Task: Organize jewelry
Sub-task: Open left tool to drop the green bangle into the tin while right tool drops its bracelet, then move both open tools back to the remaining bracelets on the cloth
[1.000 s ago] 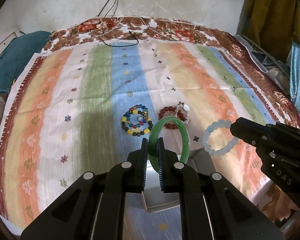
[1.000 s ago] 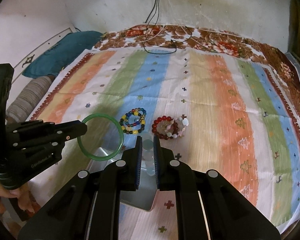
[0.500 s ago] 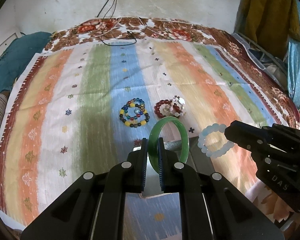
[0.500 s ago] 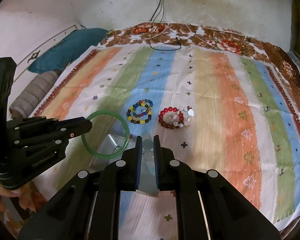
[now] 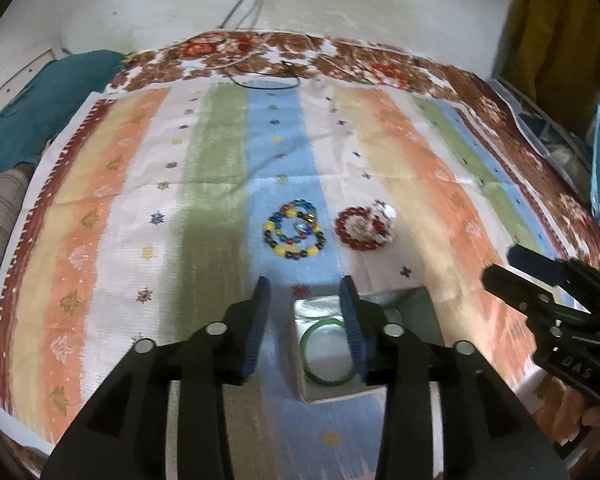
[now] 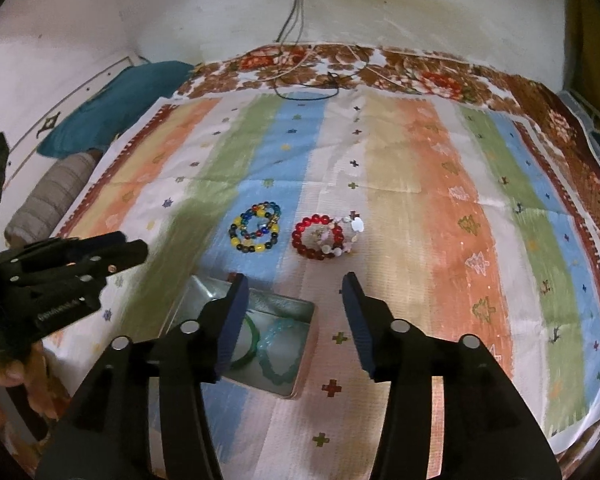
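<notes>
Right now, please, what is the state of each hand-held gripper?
Left hand-held gripper: jaws opening, nothing between them; the green bangle lies in the tin.
Right hand-held gripper: jaws opening, holding nothing.

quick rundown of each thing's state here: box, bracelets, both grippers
metal box: open, on the striped cloth
green bangle: lying in the box
pale blue bead bracelet: lying in the box beside the bangle
multicolour bead bracelets: out on the cloth
red bead bracelet: out on the cloth
left gripper: jaws opening, empty
right gripper: jaws opening, empty
</notes>
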